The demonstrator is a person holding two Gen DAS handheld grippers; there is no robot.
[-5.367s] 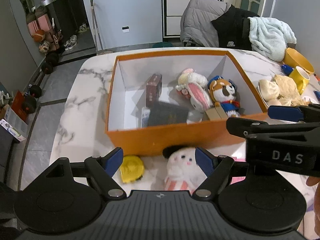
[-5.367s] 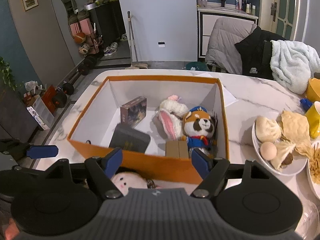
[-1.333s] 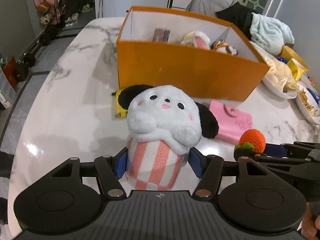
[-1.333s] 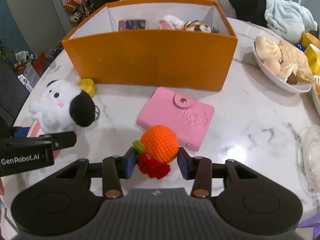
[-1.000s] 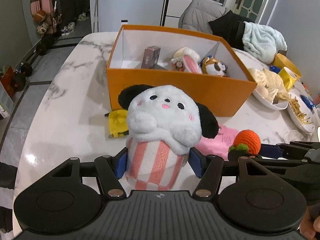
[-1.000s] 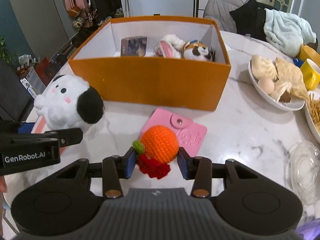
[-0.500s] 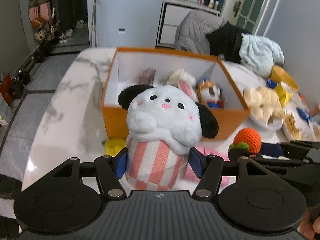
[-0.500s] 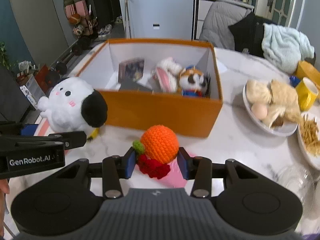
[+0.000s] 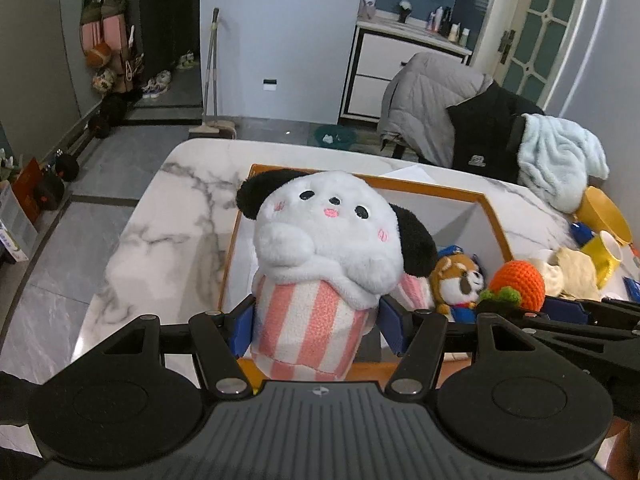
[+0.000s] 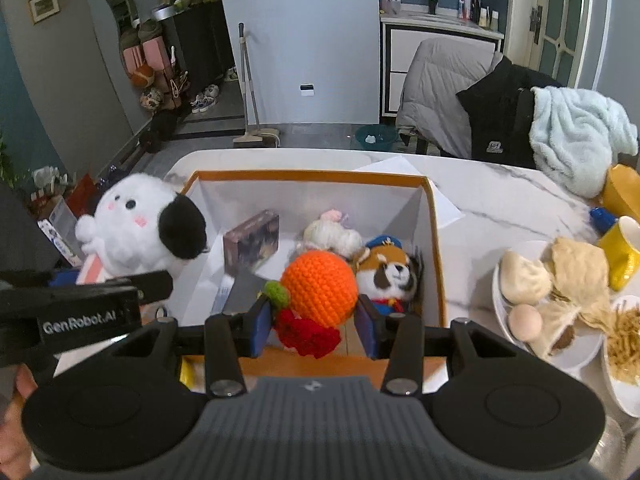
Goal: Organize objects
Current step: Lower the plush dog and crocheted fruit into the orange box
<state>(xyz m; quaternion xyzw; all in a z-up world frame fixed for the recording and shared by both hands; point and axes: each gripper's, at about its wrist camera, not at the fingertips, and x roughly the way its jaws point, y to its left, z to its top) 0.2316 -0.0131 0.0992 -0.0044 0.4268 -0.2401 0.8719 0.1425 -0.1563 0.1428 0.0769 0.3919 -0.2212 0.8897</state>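
My left gripper [image 9: 316, 330] is shut on a white plush dog [image 9: 328, 248] with black ears and a pink-striped body, held upright above the near left part of the orange box [image 9: 440, 189]. To its right, my right gripper [image 10: 316, 328] is shut on a crocheted orange [image 10: 320, 286] with a green leaf and red base, above the box's near wall [image 10: 344, 364]. Inside the box [image 10: 434, 240] lie a red panda plush [image 10: 390, 270], a white bunny plush [image 10: 332, 236], a small printed box [image 10: 252, 242] and a dark book [image 10: 244, 292]. The dog [image 10: 140, 224] also shows at the left of the right wrist view.
A white plate of buns and an egg [image 10: 552, 292] sits right of the box, with a yellow mug [image 10: 622, 252] and a plate of fries [image 10: 624, 344] beyond. A chair draped with coats and a blue towel [image 10: 576, 132] stands behind the marble table [image 9: 176, 216]. A yellow toy [image 10: 186, 372] lies under the grippers.
Both grippers have risen and moved forward together from the table surface to above the box's near wall, each keeping its toy. The pink wallet has dropped out of view beneath them.
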